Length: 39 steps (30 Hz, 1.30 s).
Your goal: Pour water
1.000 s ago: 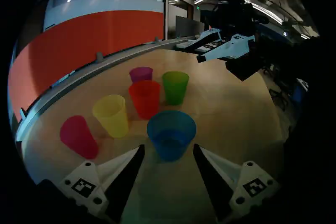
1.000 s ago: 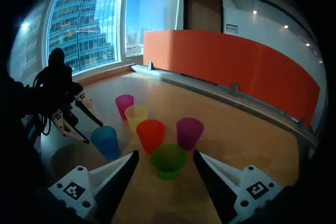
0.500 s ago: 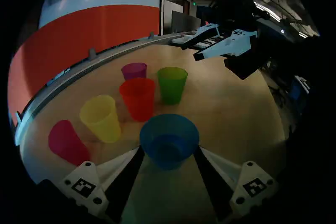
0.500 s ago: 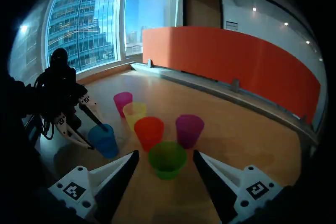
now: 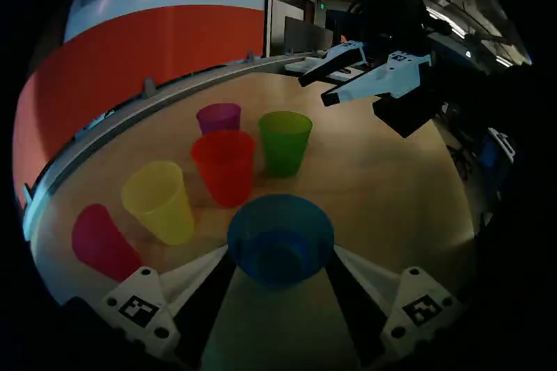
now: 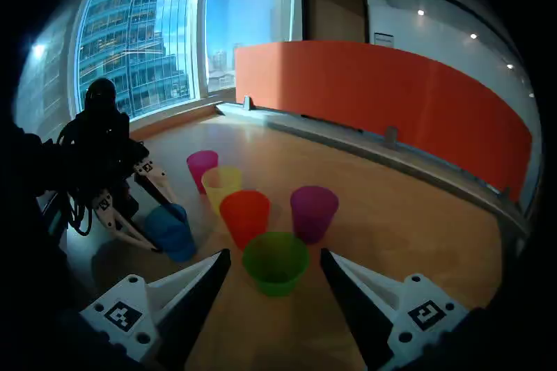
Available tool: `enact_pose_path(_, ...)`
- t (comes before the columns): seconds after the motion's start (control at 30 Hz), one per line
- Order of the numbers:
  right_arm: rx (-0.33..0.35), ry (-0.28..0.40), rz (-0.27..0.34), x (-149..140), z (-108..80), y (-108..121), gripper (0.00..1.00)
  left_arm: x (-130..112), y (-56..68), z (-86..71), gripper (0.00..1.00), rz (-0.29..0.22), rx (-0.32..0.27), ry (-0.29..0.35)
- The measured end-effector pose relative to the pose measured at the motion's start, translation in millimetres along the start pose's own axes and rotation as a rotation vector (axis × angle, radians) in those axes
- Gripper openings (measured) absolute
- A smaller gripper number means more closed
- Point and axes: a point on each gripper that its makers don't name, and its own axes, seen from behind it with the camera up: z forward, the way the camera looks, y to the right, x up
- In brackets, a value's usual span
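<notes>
The left gripper [image 5: 280,254] has been easing forward over the last second, so the blue cup [image 5: 280,232] on the table [image 5: 390,190] is now sitting right between its spread fingers. They are flanking its sides without visibly squeezing, and the grasp looks ready to close. Beyond it, the right gripper [image 6: 274,254] is hovering level, fingers also apart, pointing at the green cup [image 6: 276,263] just ahead.
</notes>
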Motion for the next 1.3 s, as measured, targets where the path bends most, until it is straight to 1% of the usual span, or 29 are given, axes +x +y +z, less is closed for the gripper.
enact_pose_path(0.33,-0.001,0.001,0.006,-3,0.1,2,1.0,2,-1.0,8.1,0.85,0.014,0.005,-0.008)
enact_pose_path(0.7,-0.002,-0.002,0.013,-6,0.0,3,1.0,1,-1.8,13.1,0.85,0.024,0.019,-0.017)
enact_pose_path(0.87,-0.003,-0.005,0.015,-8,-0.7,4,1.0,1,-1.8,11.8,0.83,0.019,0.019,-0.019)
enact_pose_path(1.1,-0.003,-0.015,0.011,-12,-0.6,3,1.0,1,-2.5,8.6,0.83,0.034,0.022,-0.014)
enact_pose_path(1.3,0.003,-0.032,0.007,-19,3.7,-1,1.0,6,-7.0,3.1,0.83,0.029,0.032,0.005)
